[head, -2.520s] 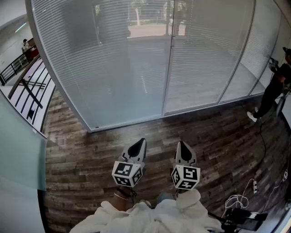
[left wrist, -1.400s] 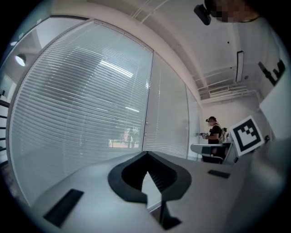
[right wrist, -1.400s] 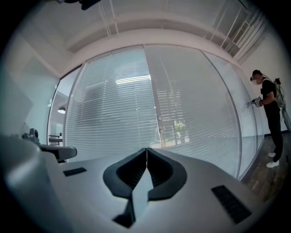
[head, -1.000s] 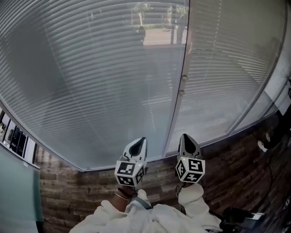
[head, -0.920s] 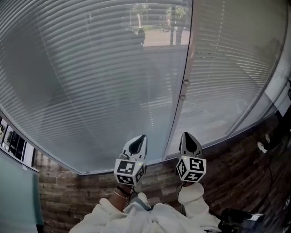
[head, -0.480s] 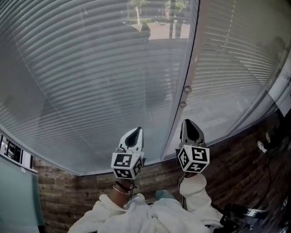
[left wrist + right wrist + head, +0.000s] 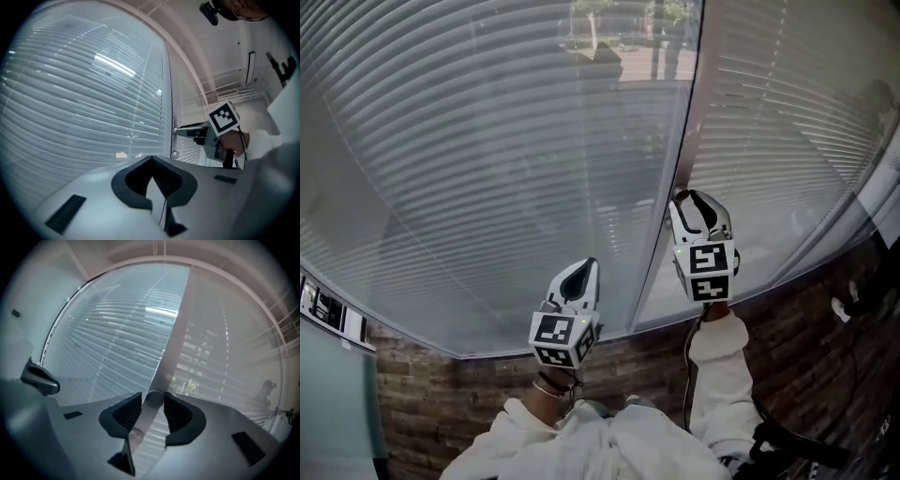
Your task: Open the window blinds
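While the left gripper at lower centre keeps its jaws together, the right gripper, right of centre, has just been opening its jaws; they stand apart around a knob on the post. Blinds fill the upper frame.

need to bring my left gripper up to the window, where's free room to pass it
Free: before the glass pane left of the post, above the left gripper. Bare floor strip below that pane. Crowded at the post: the right gripper, fingers just opened, straddles a knob there.
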A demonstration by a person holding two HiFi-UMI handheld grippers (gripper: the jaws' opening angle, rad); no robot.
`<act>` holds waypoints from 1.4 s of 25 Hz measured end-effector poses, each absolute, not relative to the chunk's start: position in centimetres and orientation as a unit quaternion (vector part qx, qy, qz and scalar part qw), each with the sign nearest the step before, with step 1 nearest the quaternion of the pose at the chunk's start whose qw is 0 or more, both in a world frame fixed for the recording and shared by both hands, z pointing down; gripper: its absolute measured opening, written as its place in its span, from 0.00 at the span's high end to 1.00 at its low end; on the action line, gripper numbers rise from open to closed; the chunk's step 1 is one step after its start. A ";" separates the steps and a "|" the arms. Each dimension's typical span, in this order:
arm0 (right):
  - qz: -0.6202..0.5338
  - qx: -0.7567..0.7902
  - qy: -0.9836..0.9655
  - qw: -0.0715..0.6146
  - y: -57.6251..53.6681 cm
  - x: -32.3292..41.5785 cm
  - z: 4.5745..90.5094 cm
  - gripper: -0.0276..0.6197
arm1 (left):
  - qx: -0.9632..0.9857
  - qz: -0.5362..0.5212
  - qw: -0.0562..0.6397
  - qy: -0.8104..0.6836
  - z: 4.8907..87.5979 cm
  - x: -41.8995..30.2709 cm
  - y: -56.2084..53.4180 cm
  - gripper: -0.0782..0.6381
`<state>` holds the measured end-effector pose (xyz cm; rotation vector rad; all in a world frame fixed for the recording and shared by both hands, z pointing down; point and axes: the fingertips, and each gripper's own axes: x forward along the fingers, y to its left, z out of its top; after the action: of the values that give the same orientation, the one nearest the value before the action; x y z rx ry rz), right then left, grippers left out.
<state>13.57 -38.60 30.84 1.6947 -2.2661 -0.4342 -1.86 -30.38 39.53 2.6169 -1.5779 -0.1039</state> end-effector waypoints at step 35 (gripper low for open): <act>0.089 0.578 -0.800 -0.133 -40.3 14.8 31.0 0.76 | 0.850 -0.036 0.055 -0.522 40.6 -1.9 -31.3 0.89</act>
<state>14.85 -40.33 30.99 1.9887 -2.7511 0.3071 -1.89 -31.29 40.62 2.5830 -1.5851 -0.1087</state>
